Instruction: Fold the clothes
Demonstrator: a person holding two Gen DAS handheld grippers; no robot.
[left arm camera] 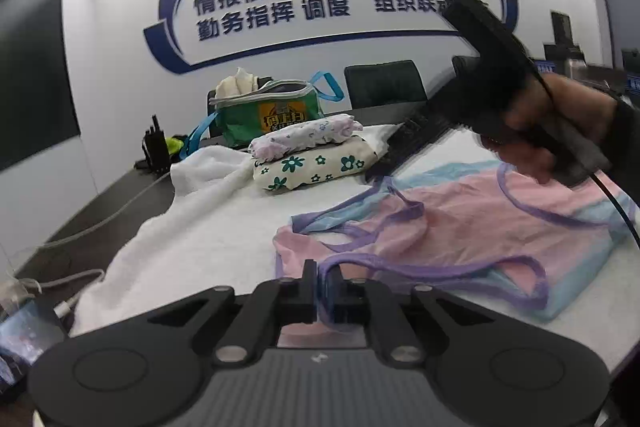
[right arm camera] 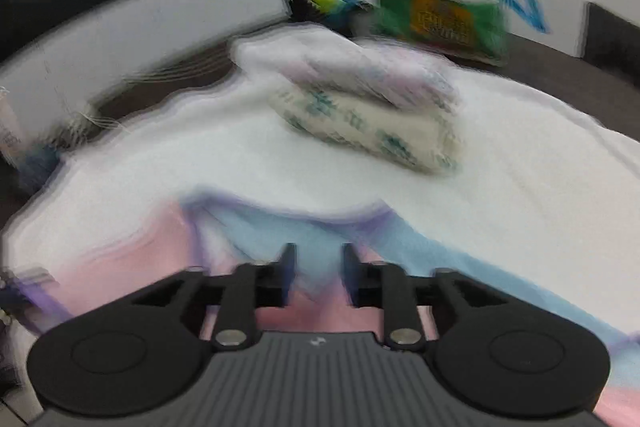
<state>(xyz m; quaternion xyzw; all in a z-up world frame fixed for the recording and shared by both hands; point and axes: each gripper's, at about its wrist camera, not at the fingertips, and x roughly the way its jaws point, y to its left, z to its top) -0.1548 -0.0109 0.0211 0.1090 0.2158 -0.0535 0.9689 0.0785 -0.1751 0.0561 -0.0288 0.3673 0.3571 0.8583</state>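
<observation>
Left wrist view: left gripper (left arm camera: pixel 322 279) fingers pinched on the garment (left arm camera: pixel 460 223)'s purple strap, cloth spreading ahead-right. Right gripper (right arm camera: pixel 319 267) fingers part-open, holding nothing, over the pink-blue cloth; right hand (left arm camera: pixel 536 131) hovers further along it.

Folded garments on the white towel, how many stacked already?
2: a flower-print bundle on the white towel, and a pale lilac-print bundle on top of it. Others may be hidden behind.
</observation>
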